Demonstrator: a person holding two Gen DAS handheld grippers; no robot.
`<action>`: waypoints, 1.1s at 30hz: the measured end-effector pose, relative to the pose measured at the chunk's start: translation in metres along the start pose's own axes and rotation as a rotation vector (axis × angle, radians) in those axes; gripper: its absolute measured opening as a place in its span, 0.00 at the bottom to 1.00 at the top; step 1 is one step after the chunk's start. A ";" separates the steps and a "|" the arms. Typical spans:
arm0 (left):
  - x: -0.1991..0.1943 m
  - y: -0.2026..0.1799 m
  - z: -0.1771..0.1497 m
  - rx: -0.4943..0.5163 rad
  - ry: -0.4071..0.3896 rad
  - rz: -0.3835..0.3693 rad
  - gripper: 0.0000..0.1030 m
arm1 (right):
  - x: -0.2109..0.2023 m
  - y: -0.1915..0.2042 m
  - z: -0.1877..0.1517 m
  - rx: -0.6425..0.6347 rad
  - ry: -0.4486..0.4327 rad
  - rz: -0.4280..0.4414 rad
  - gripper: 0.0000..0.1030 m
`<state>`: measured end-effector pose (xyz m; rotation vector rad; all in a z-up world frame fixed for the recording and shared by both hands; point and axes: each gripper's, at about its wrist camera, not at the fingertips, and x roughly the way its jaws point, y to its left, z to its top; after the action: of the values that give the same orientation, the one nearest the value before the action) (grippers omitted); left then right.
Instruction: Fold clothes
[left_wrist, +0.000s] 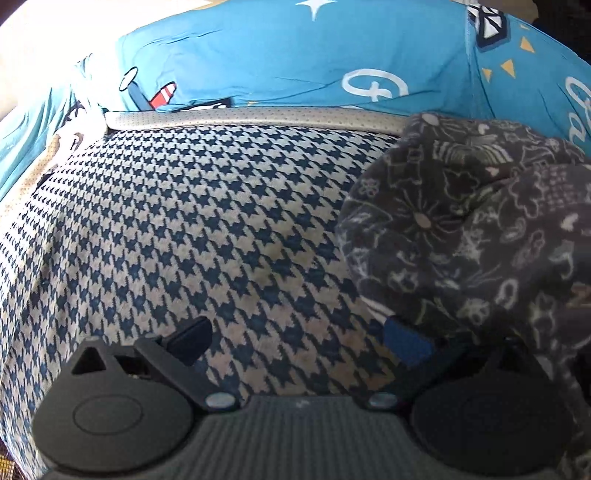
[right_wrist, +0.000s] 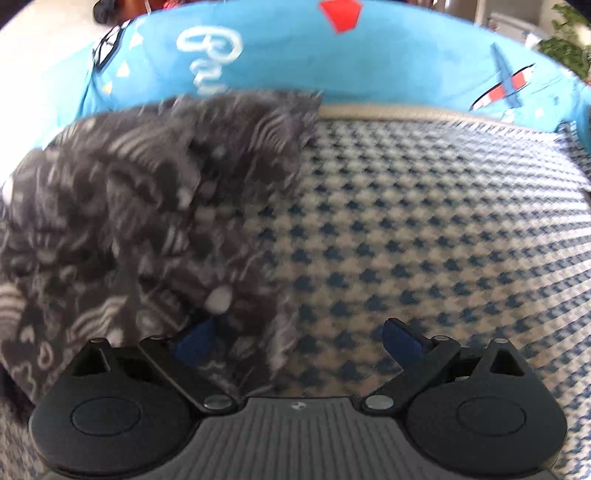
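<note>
Looks like a home, prob a bedroom or living rm. Work surface is a soft cushion w/ navy-and-cream houndstooth cover (left_wrist: 192, 221) and grey piped edge, backed by bright blue kids' bedding (left_wrist: 295, 55) printed w/ planes, stars and script. A leafy houseplant (right_wrist: 565, 40) shows at far right edge.

Soft printed garment (left_wrist: 461, 229) on woven houndstooth cover (left_wrist: 192, 221).

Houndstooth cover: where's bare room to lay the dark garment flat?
Bare houndstooth cover runs left of the dark patterned garment up to the grey trim below the blue bedding; right wrist view shows another open stretch to the garment's right. Crowded only where the garment is bunched.
</note>
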<state>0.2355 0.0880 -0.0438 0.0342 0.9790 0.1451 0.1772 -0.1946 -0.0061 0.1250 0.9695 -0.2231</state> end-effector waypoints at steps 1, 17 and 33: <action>0.000 -0.003 -0.002 0.013 -0.001 -0.006 1.00 | 0.002 0.001 -0.001 -0.002 0.006 0.006 0.93; -0.026 -0.044 -0.023 0.161 -0.043 -0.209 0.99 | -0.005 0.000 0.005 0.014 -0.032 0.089 0.93; -0.049 -0.071 -0.033 0.237 -0.056 -0.373 0.99 | -0.013 -0.017 0.021 0.053 -0.090 0.086 0.93</action>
<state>0.1891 0.0099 -0.0287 0.0722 0.9268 -0.3133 0.1825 -0.2137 0.0163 0.2031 0.8667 -0.1740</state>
